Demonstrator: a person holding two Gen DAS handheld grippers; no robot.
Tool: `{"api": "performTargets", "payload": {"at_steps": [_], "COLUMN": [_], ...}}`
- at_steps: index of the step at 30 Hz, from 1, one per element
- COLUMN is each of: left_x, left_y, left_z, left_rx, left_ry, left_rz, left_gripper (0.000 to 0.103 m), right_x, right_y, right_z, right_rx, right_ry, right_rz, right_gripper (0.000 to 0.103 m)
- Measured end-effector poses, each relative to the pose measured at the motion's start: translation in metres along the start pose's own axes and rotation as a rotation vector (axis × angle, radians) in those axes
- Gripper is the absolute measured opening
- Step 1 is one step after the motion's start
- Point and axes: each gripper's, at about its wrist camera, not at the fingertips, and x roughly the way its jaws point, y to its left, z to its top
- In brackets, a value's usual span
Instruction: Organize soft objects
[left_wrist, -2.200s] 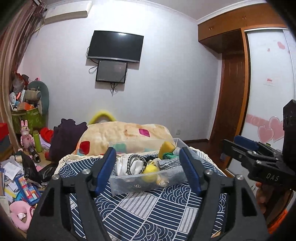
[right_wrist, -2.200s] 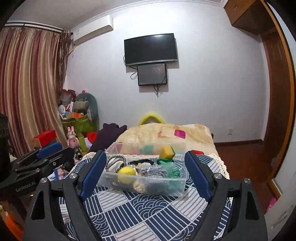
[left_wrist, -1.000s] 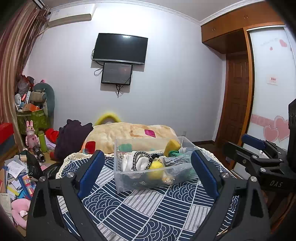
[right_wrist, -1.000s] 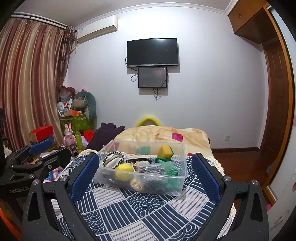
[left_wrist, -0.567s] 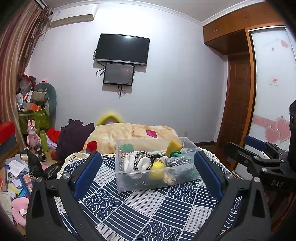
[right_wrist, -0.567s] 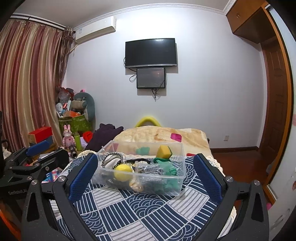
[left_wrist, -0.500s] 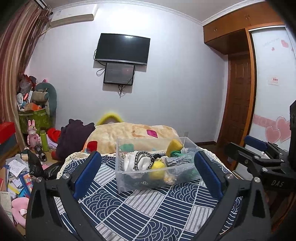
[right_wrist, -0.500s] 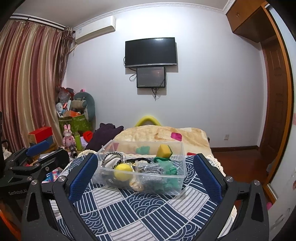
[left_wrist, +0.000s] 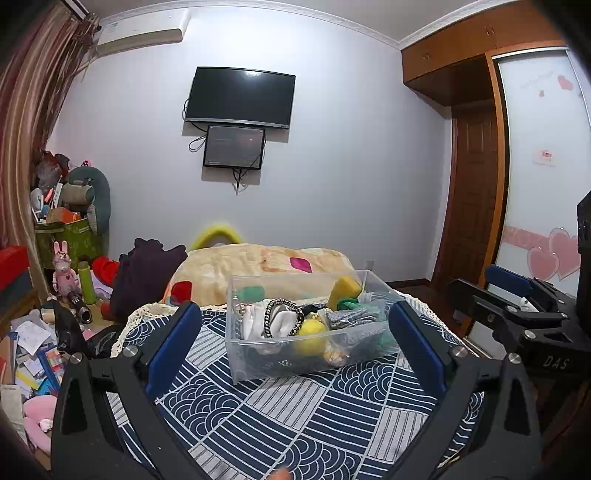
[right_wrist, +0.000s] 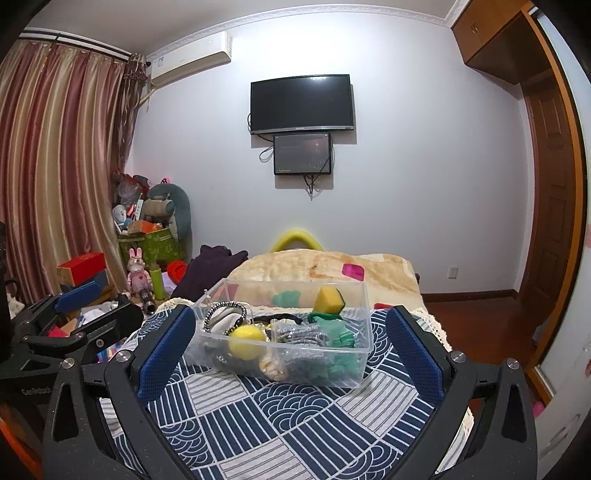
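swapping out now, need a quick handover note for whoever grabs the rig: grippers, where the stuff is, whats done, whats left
Left gripper: open, holding nothing, aimed at the bin.
Right gripper: open, holding nothing, also facing the bin.
Clear bin sits on the blue patterned cloth. Inside it: yellow ball, yellow sponge, green cloth, grey scrunchie, a beaded band and smaller bits that are hard to make out.
Done: nothing visibly sorted; everything lies mixed in the bin.
Left: all the organizing.
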Motion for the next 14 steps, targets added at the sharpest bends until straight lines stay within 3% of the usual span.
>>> {"api": "performTargets", "payload": {"at_steps": [14], "left_x": [0.0001], "left_y": [0.0022], "left_z": [0.0018], "left_rx": [-0.017], "left_ry": [0.011], "left_rz": [-0.015], "left_gripper": [0.103], "right_x": [-0.0004], "right_y": [0.0024], "right_z": [0.0001], "right_rx": [-0.003], "right_ry": [0.002], "right_rz": [0.006], "right_gripper": [0.103]}}
